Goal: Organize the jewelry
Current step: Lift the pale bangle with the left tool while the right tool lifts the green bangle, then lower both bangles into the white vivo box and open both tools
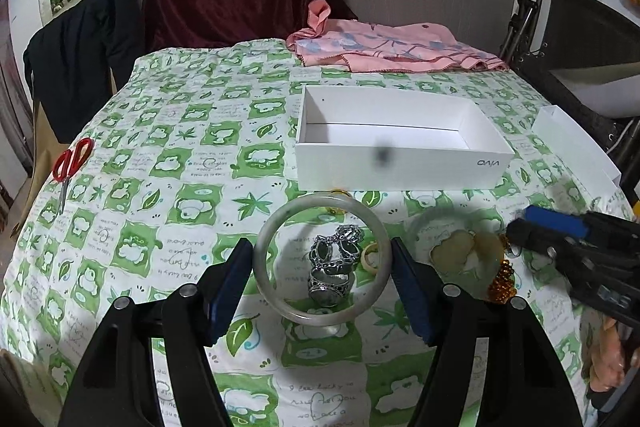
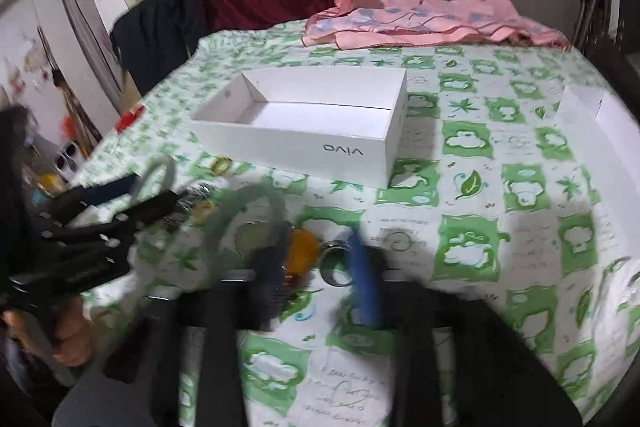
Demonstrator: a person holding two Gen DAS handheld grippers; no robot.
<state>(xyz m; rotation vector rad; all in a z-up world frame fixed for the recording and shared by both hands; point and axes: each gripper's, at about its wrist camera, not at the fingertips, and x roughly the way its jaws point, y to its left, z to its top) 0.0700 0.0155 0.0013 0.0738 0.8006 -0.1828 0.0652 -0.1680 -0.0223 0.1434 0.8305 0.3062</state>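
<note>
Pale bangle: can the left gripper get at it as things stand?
Probably yes. The left gripper is open with a finger either side of the bangle; only the silver rings inside it sit close.

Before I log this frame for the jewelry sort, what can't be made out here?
- Right wrist view: motion blur smears the right gripper and the orange piece between its fingers; grip unclear.
- Left wrist view: a dark smudge covers part of the white box wall.
- Left wrist view: the gold beads are partly hidden behind a finger.
</note>
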